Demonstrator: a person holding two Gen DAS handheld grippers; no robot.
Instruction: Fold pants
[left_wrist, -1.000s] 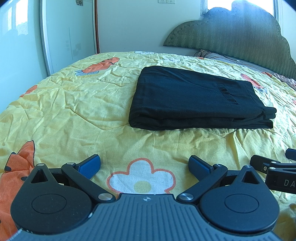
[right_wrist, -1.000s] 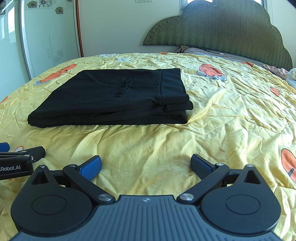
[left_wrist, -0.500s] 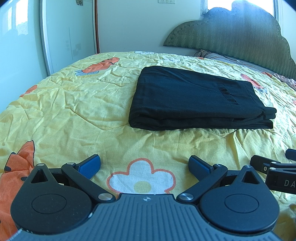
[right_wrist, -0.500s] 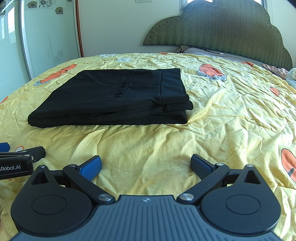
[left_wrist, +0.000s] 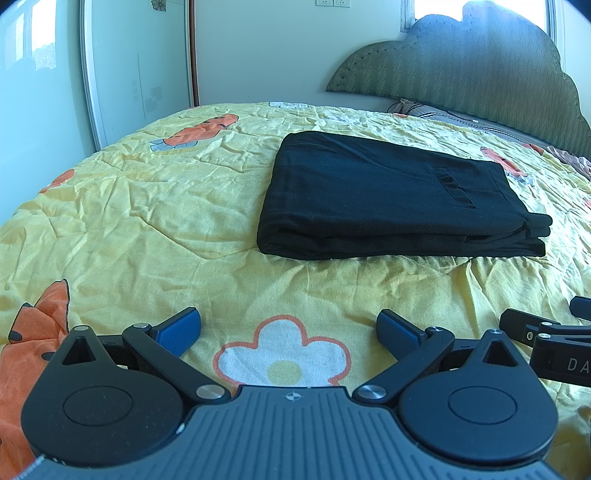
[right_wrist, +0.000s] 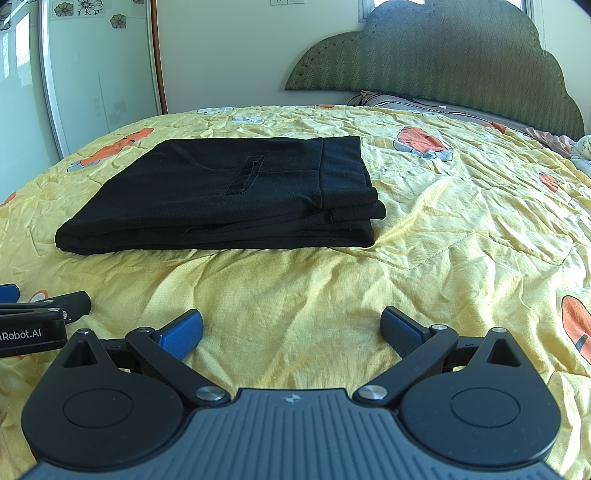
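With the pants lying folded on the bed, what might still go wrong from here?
The black pants look folded, but the layers at the waistband end are staggered, so nudging that end may spill the stack. The quilt beneath is wrinkled and soft, so the stack could sag. Both the left gripper and right gripper are open and empty.

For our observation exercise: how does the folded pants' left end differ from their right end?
On the black pants, the left end is one smooth rounded fold, while the right end shows several stacked layers, stepped unevenly. The seamed band lies at the right end; the left end is plain. Both rest flat on the yellow quilt.
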